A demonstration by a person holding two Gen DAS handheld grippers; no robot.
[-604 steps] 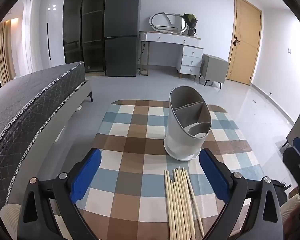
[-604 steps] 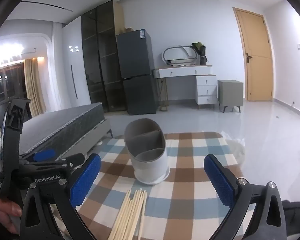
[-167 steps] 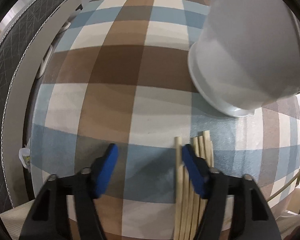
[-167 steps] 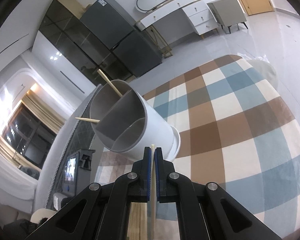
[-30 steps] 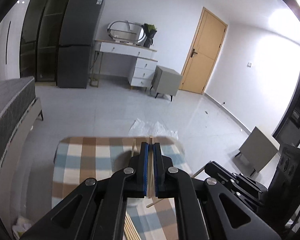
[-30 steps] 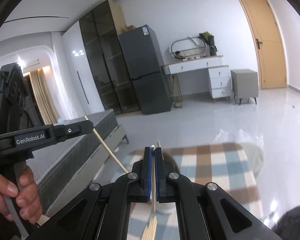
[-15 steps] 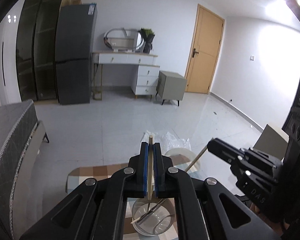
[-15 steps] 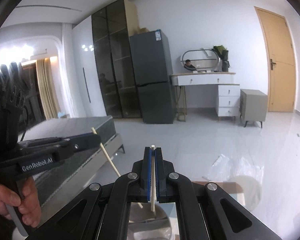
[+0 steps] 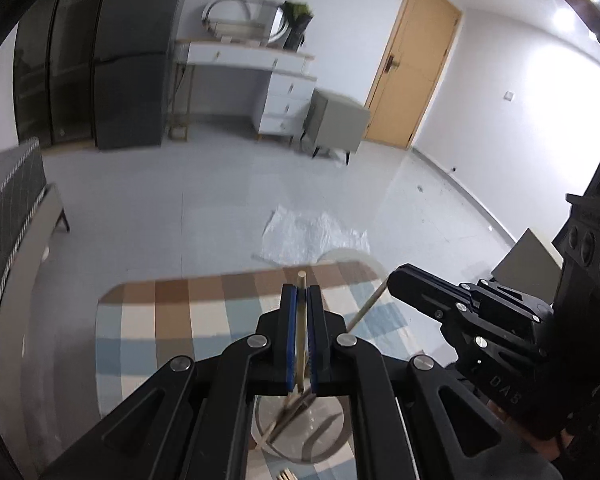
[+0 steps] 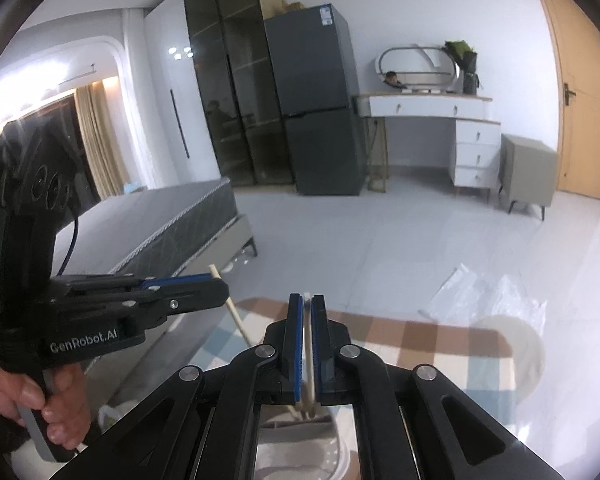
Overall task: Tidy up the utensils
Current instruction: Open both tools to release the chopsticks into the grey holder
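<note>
The utensil holder [image 9: 300, 428] stands on the checked desk [image 9: 148, 320], seen at 6 o'clock in the left wrist view, directly beneath the left hand-held gripper [image 9: 301, 300]. Inside it a couple of loose chopsticks [image 9: 286, 414] lean across one another (the blur hides which compartment they sit in). A few more chopstick ends [image 9: 286, 474] lie on the desk at the holder's 6 o'clock side.

The left hand-held gripper has its blue pads pressed together on a single chopstick [image 9: 300, 320], which stands roughly upright, its top poking just past the fingertips and its lower end reaching down into the mouth of the holder. At 3 o'clock in that view the right hand-held gripper [image 9: 392, 276] pinches a second chopstick [image 9: 366, 304] that slants down toward the holder.

In the right wrist view, the right hand-held gripper [image 10: 307, 304] is clamped on its chopstick [image 10: 308, 352], with the holder's rim [image 10: 296, 428] just below at 6 o'clock. At 9 o'clock the left hand-held gripper [image 10: 220, 286] holds its stick [image 10: 236, 316] tilted, angling down toward the holder.
</note>
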